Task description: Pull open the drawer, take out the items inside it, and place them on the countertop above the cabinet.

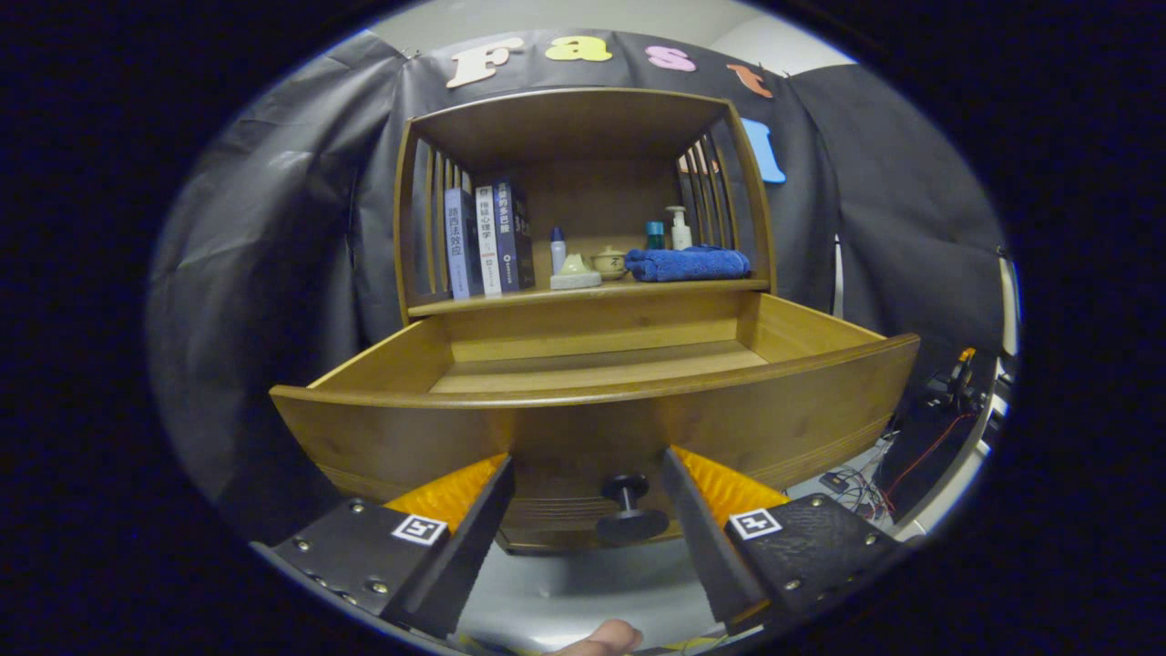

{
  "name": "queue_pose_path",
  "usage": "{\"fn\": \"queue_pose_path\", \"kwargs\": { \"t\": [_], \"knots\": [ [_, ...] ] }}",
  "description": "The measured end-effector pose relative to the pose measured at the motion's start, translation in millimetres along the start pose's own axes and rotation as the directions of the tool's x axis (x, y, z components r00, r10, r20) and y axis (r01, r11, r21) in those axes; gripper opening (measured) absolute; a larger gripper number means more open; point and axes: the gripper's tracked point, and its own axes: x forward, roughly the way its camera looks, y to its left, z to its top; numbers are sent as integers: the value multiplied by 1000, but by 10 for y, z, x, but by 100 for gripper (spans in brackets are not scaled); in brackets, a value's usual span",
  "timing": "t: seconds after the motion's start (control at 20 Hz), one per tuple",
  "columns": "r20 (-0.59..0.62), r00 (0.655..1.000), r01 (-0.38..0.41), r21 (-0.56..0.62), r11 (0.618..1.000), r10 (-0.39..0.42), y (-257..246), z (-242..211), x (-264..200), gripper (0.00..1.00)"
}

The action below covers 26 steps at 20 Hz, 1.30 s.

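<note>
A wooden drawer (383, 437) stands pulled out from the cabinet, its front panel close ahead of me. Its dark round knob (629, 506) sits between my two fingers without either touching it. My gripper (588, 474) is open, fingertips near the drawer front. The part of the drawer floor (601, 369) that shows is bare wood; the front panel hides the near part. Above the drawer, on the countertop (510, 301) inside the shelf unit, lies a folded blue towel (688, 264).
On the countertop stand three books (487, 241) at the left, a small bottle (557, 249), a pale dish (575, 273), a little pot (608, 262) and two bottles (669, 230). Cables (865, 483) lie on the floor at the right. A fingertip (601, 638) shows below my fingers.
</note>
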Motion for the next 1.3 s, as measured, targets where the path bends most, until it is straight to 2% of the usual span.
{"fn": "queue_pose_path", "kwargs": {
  "t": [0.25, 0.75, 0.95, 1.3],
  "knots": [
    [5, 1000, -4, -9, 1000, 4, -4, 81, 105, 97],
    [49, 998, -25, -21, 999, 26, 50, 444, 938, 98],
    [47, 999, -22, -64, 998, 25, 57, 532, 1181, 97],
    [73, 997, -26, -40, 999, 28, 77, 610, 1578, 97]
  ]
}}
